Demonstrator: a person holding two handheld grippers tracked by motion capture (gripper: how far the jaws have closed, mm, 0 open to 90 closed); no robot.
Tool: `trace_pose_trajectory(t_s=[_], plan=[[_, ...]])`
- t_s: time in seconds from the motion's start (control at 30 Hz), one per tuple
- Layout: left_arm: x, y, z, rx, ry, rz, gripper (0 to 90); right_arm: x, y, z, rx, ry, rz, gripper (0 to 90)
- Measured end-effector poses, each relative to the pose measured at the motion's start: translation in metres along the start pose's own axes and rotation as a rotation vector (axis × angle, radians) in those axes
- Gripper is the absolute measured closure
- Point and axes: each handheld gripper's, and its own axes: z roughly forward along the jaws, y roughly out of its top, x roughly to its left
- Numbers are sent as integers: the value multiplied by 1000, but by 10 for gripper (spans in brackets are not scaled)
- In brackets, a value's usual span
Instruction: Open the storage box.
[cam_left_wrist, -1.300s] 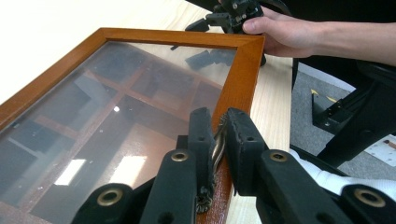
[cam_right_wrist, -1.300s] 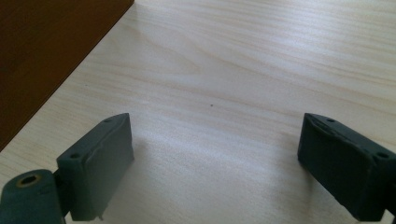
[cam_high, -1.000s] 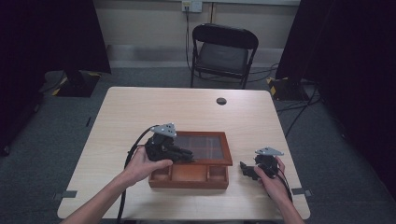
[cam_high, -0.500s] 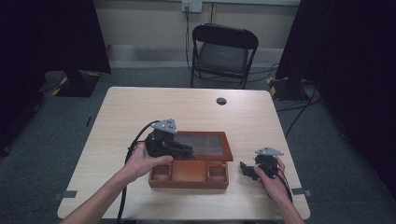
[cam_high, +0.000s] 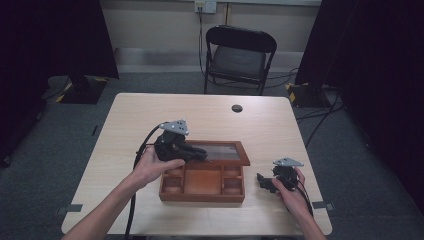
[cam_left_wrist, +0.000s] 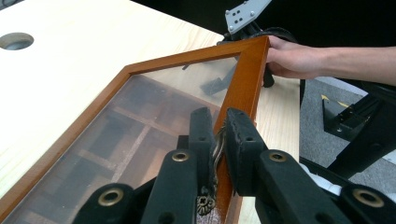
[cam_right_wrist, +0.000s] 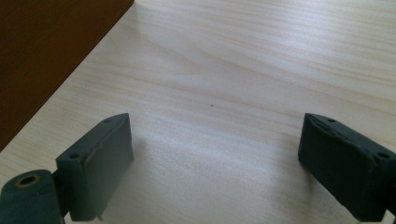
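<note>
A brown wooden box with several compartments sits at the table's near middle. Its glass-paned lid is tilted up from the front. My left gripper is shut on the lid's front rail, its pads either side of the wood and a brass clasp. To the right of the box, my right gripper rests low on the table, open, with nothing but bare tabletop between its pads. The box's dark side wall lies to its left. The right hand shows beyond the lid.
The light wooden table has a round cable hole near its far edge. A black folding chair stands behind the table. A cable trails from the left gripper over the near edge.
The lid has tipped up a little further with the left gripper on it, baring more of the compartments. The right gripper has stayed where it was.
</note>
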Motion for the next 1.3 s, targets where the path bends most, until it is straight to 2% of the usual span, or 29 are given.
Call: trace_pose_trajectory(t_s=[0.2,0.23,0.47,0.6,0.87,1.3], plan=[[2,4,-2,5,11,0,815,0,0,0,0,-2,0,95],[2,5,-2,-1,13,-11,814,0,0,0,1,0,-1,95],[2,6,-2,-2,9,-4,814,0,0,0,1,-3,-1,95],[4,10,-4,0,21,-8,814,0,0,0,1,-1,-1,94],[7,12,-5,-8,6,-15,813,0,0,0,1,0,-1,94],[12,16,-7,-23,13,-28,803,0,0,0,1,1,-1,93]])
